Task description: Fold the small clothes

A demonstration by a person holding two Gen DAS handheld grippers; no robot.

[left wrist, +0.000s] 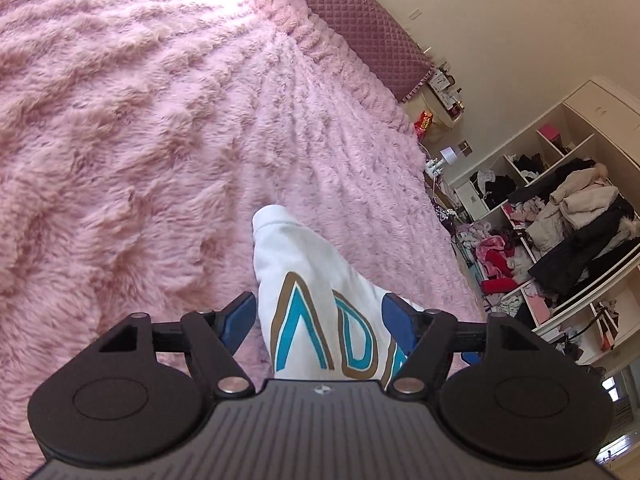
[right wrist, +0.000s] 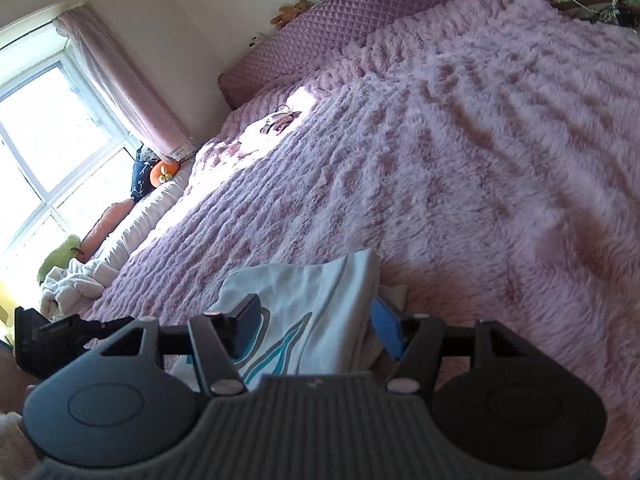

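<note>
L gripper (left wrist: pixel 319 318) sat w/ jaws spread wide, blue pads standing clear on both sides of a white garment (left wrist: pixel 320 300); the cloth ran between them but neither pad pressed it, so nothing was gripped. In the L wrist view the garment lay from the frame's centre down toward 6 o'clock, a narrow folded end pointing up at approx 12 o'clock from the gripper, w/ big teal letters outlined in brown across it. It rested on a fluffy pink blanket (left wrist: pixel 140 140) covering the bed. A quilted mauve headboard (left wrist: pixel 360 20) ran along the top toward 1 o'clock, and at 3 o'clock stood white open shelves (left wrist: pixel 560 208) stuffed w/ coats and mixed clothes.

R gripper (right wrist: pixel 314 322) was likewise wide open. The same white garment (right wrist: pixel 320 300) lay between its pads, a folded corner reaching toward 12 o'clock; the R pad stood just off the cloth's edge, the L pad was over the cloth w/o any visible pinch, so no hold. Teal print showed near the L pad. The pink blanket (right wrist: pixel 460 160) filled the R wrist view from centre to 3 o'clock; a window (right wrist: pixel 48 140) w/ pink curtain (right wrist: pixel 120 80) sat at 9–10 o'clock. At 8 o'clock, low in that view, part of a dark gripper body showed at the edge.
</note>
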